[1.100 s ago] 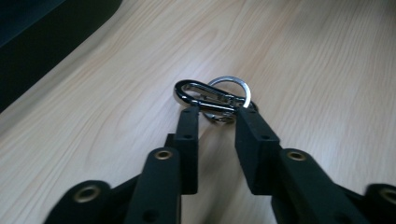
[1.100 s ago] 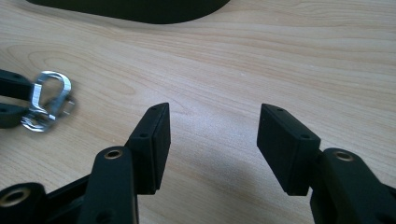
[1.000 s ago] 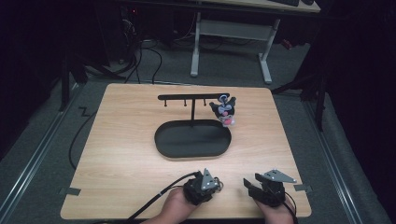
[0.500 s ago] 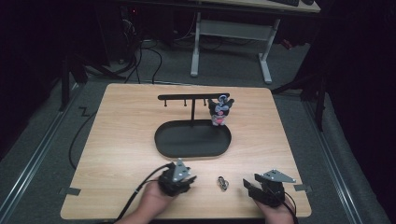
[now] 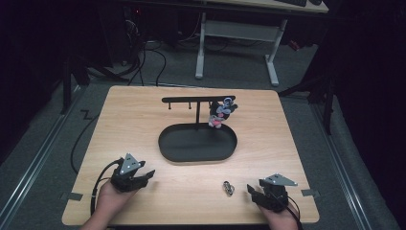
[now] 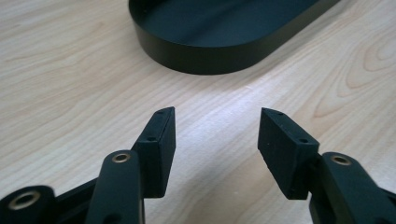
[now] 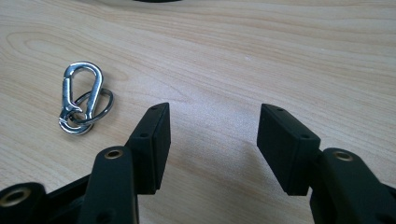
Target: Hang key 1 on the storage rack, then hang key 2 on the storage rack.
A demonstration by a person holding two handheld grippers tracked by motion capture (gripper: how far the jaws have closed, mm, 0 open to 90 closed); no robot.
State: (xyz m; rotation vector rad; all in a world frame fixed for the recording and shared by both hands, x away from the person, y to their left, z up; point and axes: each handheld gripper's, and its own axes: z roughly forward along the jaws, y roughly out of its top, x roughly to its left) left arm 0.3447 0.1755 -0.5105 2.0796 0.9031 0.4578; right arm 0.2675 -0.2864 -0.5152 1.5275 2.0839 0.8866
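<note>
Withdrawn leftward from the carabiner clip, left tool now released, near-left of oval tray. Left gripper view: spread jaws, tray rim ahead. Right gripper view: right tool released beside clip; best approached low, jaws straddling it.

From my remote station I count one wooden table, one black oval tray with one T-shaped hanging stand rising from it, and one cluster of small trinkets hanging on the stand; I cannot tell how many pieces the cluster holds. On the tabletop lies one silver carabiner clip with one ring looped through it. I log two grippers: one left gripper and one right gripper, each with two black jaws.
</note>
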